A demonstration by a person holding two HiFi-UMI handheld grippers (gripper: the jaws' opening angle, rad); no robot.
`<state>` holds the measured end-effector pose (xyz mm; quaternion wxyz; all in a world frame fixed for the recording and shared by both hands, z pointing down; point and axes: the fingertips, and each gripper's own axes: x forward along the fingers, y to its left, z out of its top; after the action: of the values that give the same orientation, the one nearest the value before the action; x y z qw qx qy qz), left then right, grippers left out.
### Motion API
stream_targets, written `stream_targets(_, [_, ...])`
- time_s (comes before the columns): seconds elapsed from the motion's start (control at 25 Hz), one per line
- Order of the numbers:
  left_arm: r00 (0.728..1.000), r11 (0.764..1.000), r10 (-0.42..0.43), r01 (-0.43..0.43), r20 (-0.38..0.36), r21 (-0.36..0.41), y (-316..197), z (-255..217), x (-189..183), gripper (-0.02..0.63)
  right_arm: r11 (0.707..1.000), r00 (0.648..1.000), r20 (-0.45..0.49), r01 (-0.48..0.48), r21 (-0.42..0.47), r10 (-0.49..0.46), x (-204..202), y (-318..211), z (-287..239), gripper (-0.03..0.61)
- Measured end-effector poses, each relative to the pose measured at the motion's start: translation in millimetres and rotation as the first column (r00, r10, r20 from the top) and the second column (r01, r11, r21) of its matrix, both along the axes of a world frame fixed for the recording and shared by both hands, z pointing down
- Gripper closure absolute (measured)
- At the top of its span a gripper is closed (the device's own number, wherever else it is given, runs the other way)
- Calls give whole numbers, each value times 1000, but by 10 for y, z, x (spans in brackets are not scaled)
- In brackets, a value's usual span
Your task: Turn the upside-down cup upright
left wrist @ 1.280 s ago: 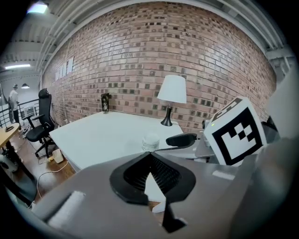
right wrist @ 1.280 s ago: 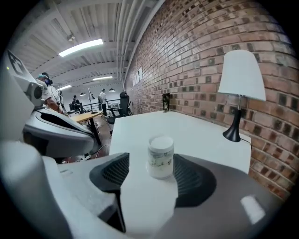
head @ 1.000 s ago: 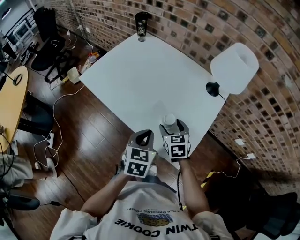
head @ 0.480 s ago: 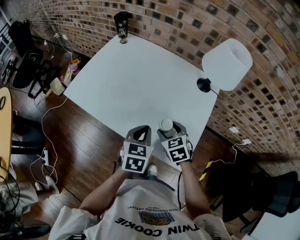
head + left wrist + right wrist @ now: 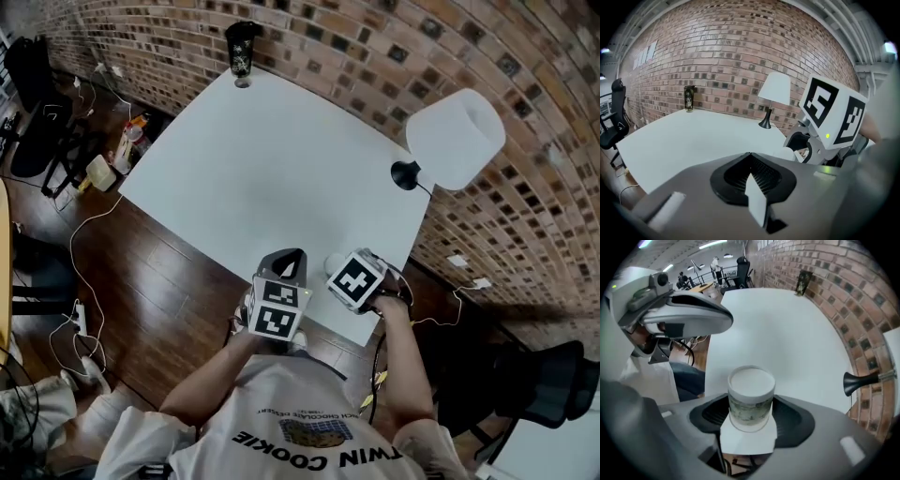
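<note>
Between the jaws of the right gripper (image 5: 751, 420), the cup (image 5: 751, 394).

"How much of the cup (image 5: 334, 263) shows from the head view?"
"A white sliver; the right gripper (image 5: 343, 269) covers the rest."
"And the lamp (image 5: 862, 378)?"
"The right gripper view's edge cuts it off, leaving only the base."

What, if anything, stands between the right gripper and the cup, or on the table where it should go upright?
Nothing visible does. The cup sits between the jaws of the right gripper, and the table around it is bare; the left gripper is beside it, the lamp farther off.
</note>
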<state>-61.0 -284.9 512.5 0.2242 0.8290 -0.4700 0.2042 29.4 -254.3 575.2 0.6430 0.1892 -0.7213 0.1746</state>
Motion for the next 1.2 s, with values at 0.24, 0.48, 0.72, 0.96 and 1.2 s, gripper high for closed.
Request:
stream_targets(0.24, [999,999,-36,35,-14,-24,-35,67,-193,607,995,996,-80,28,-93,-36,-61,-68,82,288])
stream_targets(0.48, [998,998,-59,59,-19,-19,-39,55,-333,607,1000,998,-56,7,-17,-8,-161,-256,104,290])
stream_targets(0.72, [997,998,-69,68,-22,-19,14,59,-324,607,1000,997,-76,20,-3,-20,-147,-205,203,290])
stream_targets(0.96, [997,997,-73,73,-22,-7,23,29,-306,607,992,999,20,37,124,-40,-245,-294,113,288])
stream_targets(1.2, [998,998,-63,63,-18,0,2,4,-236,607,976,976,188,-144,163,112,-169,-266,-55,288])
